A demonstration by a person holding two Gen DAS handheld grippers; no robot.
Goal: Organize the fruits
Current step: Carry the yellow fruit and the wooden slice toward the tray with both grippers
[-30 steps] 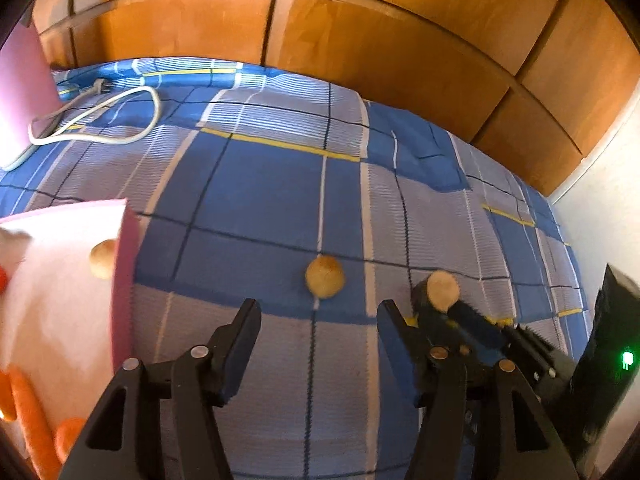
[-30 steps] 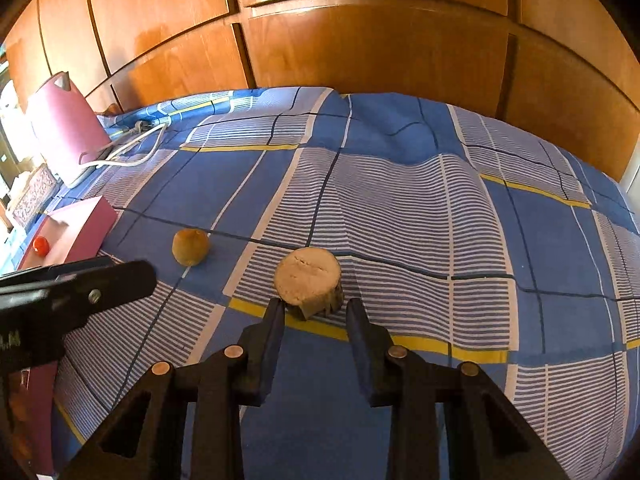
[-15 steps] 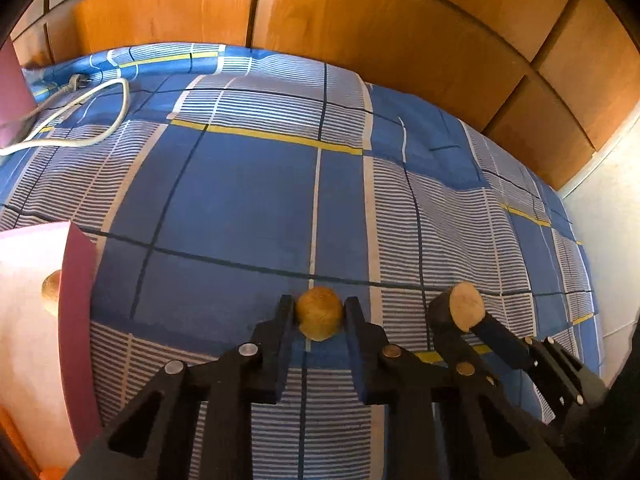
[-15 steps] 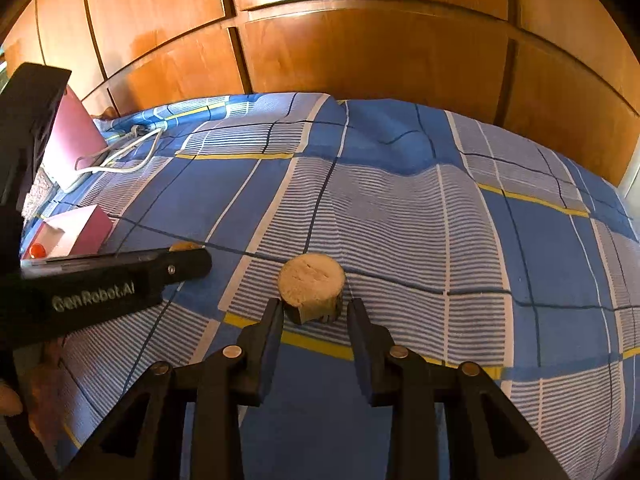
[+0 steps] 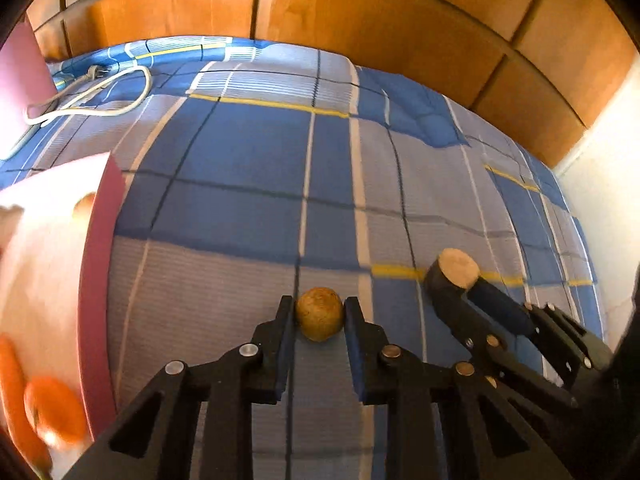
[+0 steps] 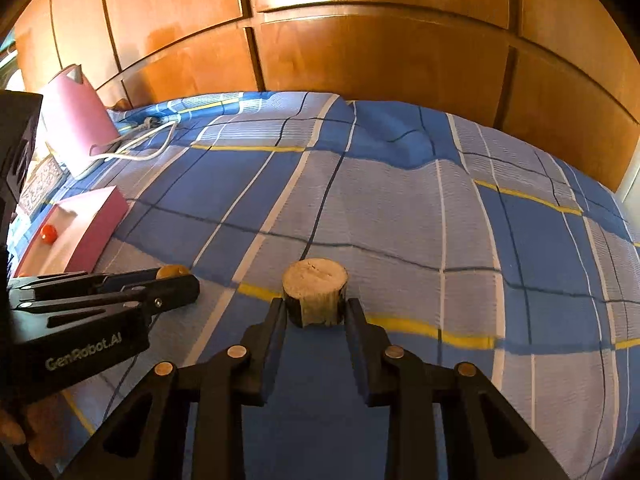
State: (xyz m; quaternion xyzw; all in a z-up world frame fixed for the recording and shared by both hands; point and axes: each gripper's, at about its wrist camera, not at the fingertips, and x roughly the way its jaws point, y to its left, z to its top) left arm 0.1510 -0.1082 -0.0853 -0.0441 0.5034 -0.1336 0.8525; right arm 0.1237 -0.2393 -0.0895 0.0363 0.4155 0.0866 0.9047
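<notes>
My left gripper is shut on a round brown fruit and holds it above the blue checked bedcover. My right gripper is shut on a tan stump-shaped fruit piece; it also shows in the left wrist view. A pink box at the left holds orange carrots and a tan round fruit. In the right wrist view the pink box holds a small red fruit, and the left gripper reaches in from the left.
A pink kettle with a white cord stands at the back left of the bed. A wooden headboard runs behind. A white wall borders the right side.
The left gripper closed on the round brown fruit and lifted it off the bedcover, back toward the pink box. The right gripper stayed shut on the stump piece, raised slightly.
</notes>
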